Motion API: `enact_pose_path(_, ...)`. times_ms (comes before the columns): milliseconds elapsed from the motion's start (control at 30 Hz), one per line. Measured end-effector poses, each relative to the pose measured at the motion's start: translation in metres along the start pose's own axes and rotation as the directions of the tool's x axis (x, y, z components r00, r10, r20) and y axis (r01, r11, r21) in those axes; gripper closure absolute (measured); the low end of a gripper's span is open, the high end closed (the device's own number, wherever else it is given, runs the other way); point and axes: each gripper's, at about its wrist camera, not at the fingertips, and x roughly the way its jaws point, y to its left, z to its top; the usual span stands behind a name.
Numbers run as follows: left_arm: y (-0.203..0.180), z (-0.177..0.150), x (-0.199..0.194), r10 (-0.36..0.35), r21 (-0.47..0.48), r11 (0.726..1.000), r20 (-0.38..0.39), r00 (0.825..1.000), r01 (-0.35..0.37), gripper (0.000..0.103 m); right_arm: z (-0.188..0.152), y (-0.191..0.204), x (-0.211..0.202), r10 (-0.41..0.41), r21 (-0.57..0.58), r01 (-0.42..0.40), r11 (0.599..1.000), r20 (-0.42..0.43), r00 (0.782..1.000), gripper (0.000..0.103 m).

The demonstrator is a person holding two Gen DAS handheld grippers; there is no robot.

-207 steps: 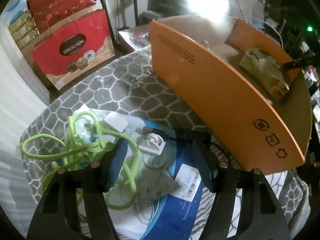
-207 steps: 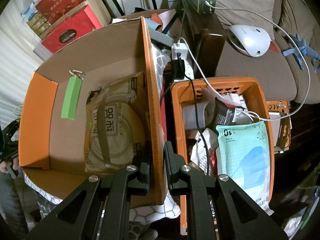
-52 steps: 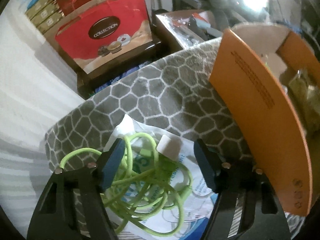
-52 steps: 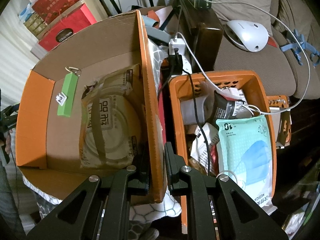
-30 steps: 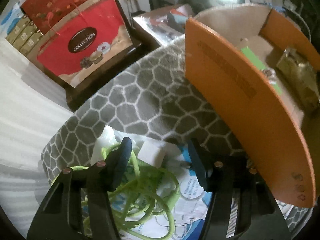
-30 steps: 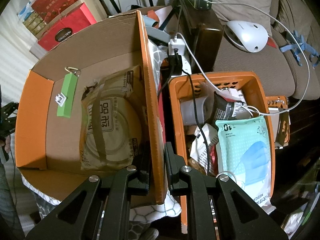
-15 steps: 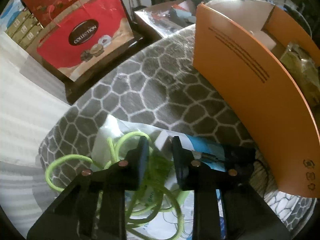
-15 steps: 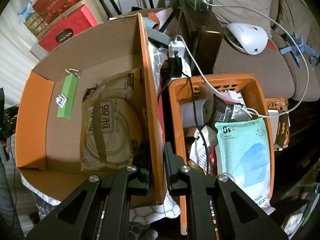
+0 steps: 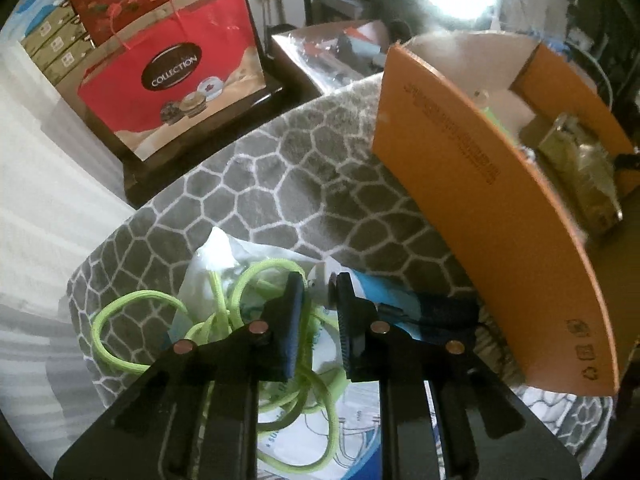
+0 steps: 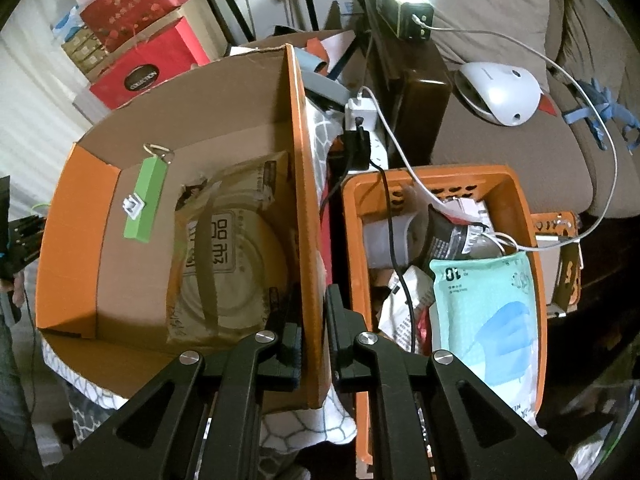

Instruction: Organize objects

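Closing left fingers (image 9: 298, 300) pinch a white plug (image 9: 319, 282); right fingers (image 10: 290, 336) clamp the box wall (image 10: 306, 216).

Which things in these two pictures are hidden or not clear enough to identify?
- Left wrist view: the white piece between the closing left gripper; the fingers cover most of it.
- Right wrist view: lower contents of the orange basket, under the mask pack.
- Left wrist view: background behind the glare.
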Motion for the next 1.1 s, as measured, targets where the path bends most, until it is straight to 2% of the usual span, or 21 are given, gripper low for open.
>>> enact_pose_path(367, 0.02, 0.0, -0.028, -0.095, -0.095, 0.99, 0.063, 0.994, 0.1, 0.088, -0.001, -0.009, -0.001, 0.072, 0.036, -0.072, 0.997, 0.017, 0.997, 0.092)
enact_pose_path(633, 0.031, 0.0, -0.039, -0.132, -0.152, 0.978, 0.096, 0.987, 0.146, 0.089, -0.003, -0.013, -0.001, 0.108, 0.057, -0.11, 0.992, 0.03, 0.994, 0.09)
enact_pose_path(667, 0.031, 0.0, -0.041, -0.139, -0.157, 0.976, 0.102, 0.985, 0.154, 0.089, -0.002, -0.013, -0.001, 0.107, 0.059, -0.109, 0.992, 0.031, 0.994, 0.09)
enact_pose_path(700, 0.032, -0.001, -0.043, -0.147, -0.161, 0.973, 0.108, 0.983, 0.164, 0.1, -0.002, -0.012, -0.001, 0.106, 0.06, -0.108, 0.992, 0.031, 0.994, 0.09)
enact_pose_path(800, 0.034, -0.001, -0.053, -0.187, -0.177, 0.962, 0.137, 0.973, 0.209, 0.102, -0.003, -0.012, -0.001, 0.106, 0.064, -0.108, 0.992, 0.031, 0.994, 0.09)
enact_pose_path(933, 0.032, 0.0, -0.061, -0.176, -0.165, 0.966, 0.145, 0.974, 0.2, 0.102, -0.003, -0.014, -0.001, 0.104, 0.069, -0.105, 0.992, 0.03, 0.994, 0.09)
enact_pose_path(1100, 0.02, 0.003, -0.049, -0.158, -0.139, 0.976, 0.096, 0.983, 0.17, 0.102, -0.003, -0.014, -0.001, 0.103, 0.075, -0.105, 0.992, 0.031, 0.994, 0.09)
